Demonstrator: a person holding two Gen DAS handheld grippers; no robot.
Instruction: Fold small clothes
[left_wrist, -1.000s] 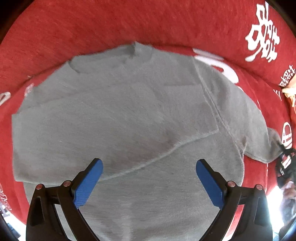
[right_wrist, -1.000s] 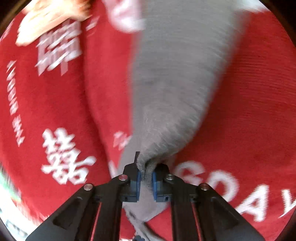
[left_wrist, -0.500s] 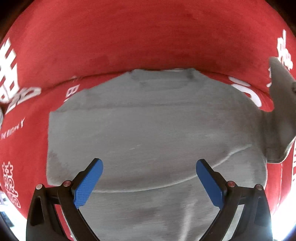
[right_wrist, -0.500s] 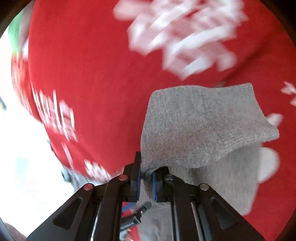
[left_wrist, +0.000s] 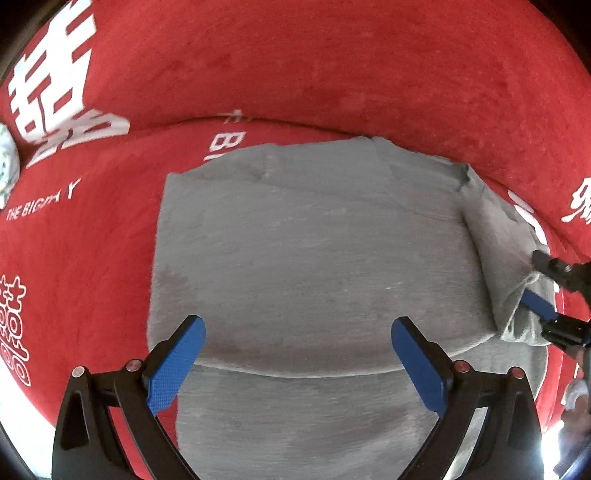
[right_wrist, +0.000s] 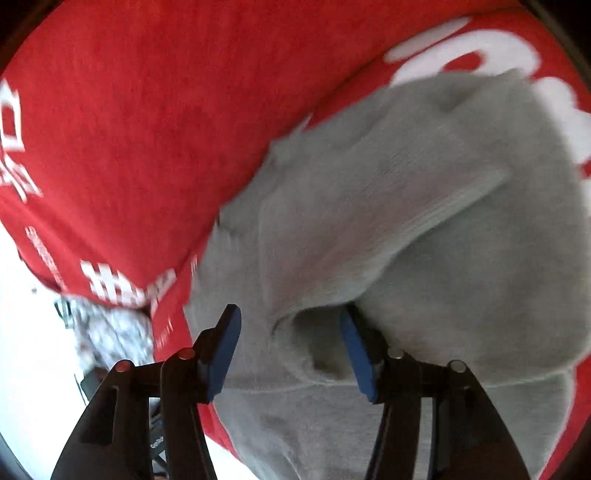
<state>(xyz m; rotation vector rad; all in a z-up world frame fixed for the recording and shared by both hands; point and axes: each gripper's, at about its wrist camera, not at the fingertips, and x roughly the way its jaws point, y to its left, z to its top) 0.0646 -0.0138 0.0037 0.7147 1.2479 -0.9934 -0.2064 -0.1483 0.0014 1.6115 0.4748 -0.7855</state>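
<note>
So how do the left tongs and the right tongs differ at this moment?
The left tongs stand wide open above the flat grey sweater, nothing between the pads. The right tongs are narrower, opening, with the sweater's folded sleeve bunched between them at its edge. Both have blue pads on black fingers.

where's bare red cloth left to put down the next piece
Free: the red cloth left of the grey sweater, and the band behind its collar. Crowded: the sweater's other side, where the right gripper is opening over the folded sleeve.

Likely a home: red blanket (left_wrist: 332, 74) printed with white wedding characters (left_wrist: 55, 85).
</note>
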